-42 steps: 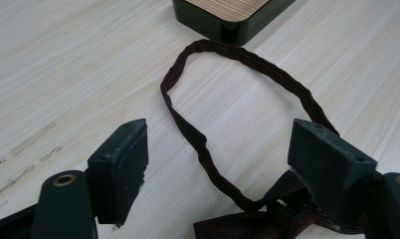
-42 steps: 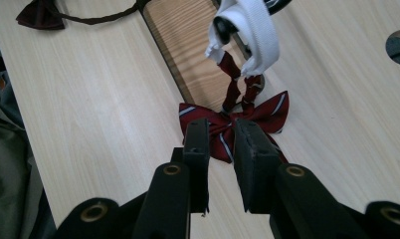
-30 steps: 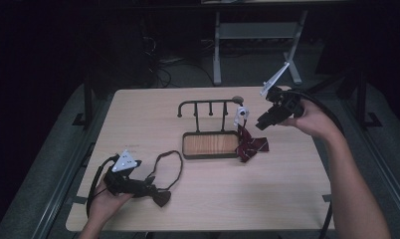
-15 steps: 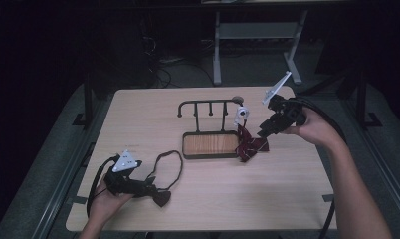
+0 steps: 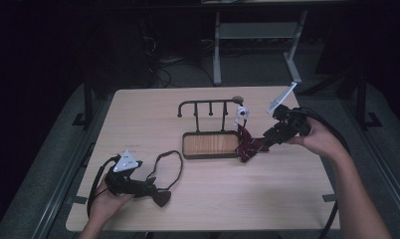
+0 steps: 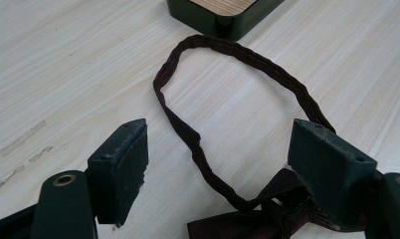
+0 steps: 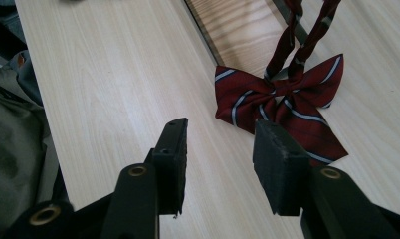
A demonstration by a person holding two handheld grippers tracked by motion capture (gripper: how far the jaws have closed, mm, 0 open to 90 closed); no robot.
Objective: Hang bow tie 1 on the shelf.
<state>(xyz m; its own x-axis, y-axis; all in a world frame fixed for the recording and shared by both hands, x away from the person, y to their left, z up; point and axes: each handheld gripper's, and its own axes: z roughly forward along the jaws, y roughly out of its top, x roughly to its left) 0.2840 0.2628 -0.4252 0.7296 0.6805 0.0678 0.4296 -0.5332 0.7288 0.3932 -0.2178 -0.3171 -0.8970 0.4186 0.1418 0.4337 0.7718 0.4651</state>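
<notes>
While the striped red bow tie (image 7: 280,107) lies on the table (image 5: 287,199) against the right end of the small wooden-floored rack (image 5: 210,144), its band rising toward the rack's rail, the right gripper (image 7: 220,167) hovers just beside it, jaws partly apart and just been opening, nothing between them. Well apart, near the table's front left, the left gripper (image 6: 220,172) rests with jaws wide over the brown bow tie (image 6: 267,219), whose band loops toward the rack; one pad touches the knot.

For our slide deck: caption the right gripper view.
Open right gripper poised over a striped red bow tie on the table.
</notes>
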